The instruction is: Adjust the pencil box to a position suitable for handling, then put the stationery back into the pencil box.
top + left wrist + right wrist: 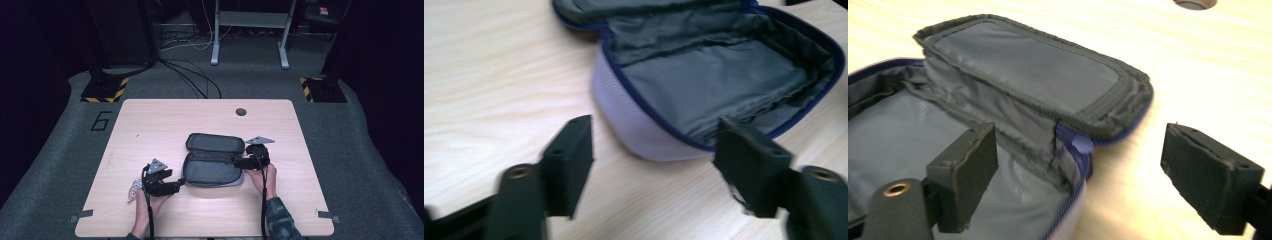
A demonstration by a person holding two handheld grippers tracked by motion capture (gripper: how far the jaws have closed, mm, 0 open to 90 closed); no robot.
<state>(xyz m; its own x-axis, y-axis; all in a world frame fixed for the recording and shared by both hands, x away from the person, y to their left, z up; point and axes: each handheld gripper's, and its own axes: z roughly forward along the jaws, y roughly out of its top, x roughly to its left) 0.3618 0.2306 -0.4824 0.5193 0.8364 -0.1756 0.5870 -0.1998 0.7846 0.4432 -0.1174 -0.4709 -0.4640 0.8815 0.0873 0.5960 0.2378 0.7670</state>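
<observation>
Open pouch [214, 165] near the surface's [150, 125] front edge; left gripper [175, 186] and right gripper [239, 161] flank it, fingers spread, pinching nothing

A light wooden table [150, 120] stands on grey carpet [60, 150]. Beyond it, black cables [192, 75] trail toward a white desk frame [250, 30]. Yellow-black striped bases [105, 90] flank the far corners; the surroundings are dark.

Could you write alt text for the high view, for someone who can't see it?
An open grey fabric zip pouch with a dark lining lies on a light wooden table, lid flipped back. A person's hands hold a black two-jaw gripper at each end: the left gripper and the right gripper, both open. A small crinkled clear wrapper lies by the left hand.
</observation>
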